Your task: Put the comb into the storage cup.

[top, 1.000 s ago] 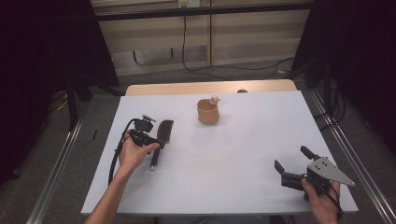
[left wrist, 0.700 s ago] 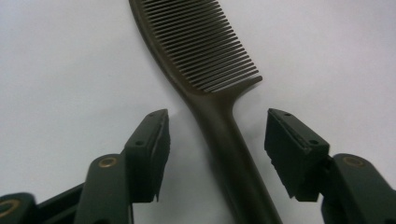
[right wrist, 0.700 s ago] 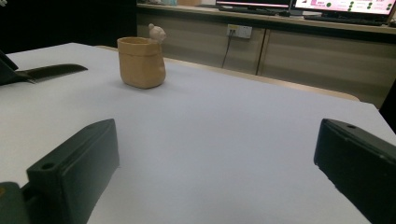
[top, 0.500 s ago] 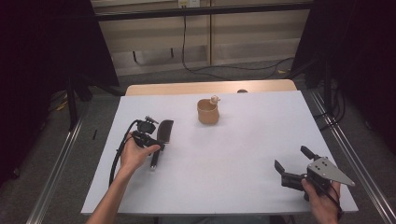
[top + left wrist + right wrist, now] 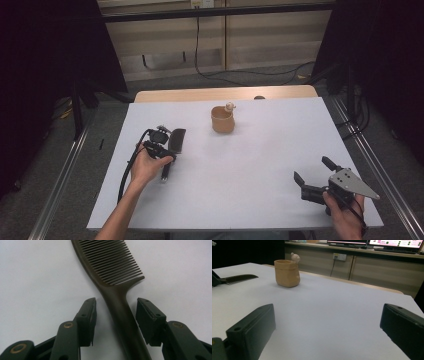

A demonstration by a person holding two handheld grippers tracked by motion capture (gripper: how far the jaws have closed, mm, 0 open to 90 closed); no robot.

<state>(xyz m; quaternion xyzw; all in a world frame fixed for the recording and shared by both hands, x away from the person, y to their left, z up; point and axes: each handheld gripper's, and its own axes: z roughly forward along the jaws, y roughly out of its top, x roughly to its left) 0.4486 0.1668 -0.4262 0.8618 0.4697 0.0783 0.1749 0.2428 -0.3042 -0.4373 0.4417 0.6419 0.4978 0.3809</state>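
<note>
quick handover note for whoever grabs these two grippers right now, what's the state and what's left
Left gripper: jaws have just been closing around the dark comb's handle; a gap shows on each side, so no grip yet. The comb lies flat on the white table, at its left side.
Right gripper: open, holding nothing, at the near right corner of the table.
Tan cup with a small figure on its rim stands upright at the far middle.
Done: left jaws straddle the handle.
Left, as a guess: close on the handle, lift the comb, probably take it to the cup.

Overhead light even on my white table; surroundings dark. Shadows soft, no glare. My left gripper view is softly blurred near the comb.
</note>
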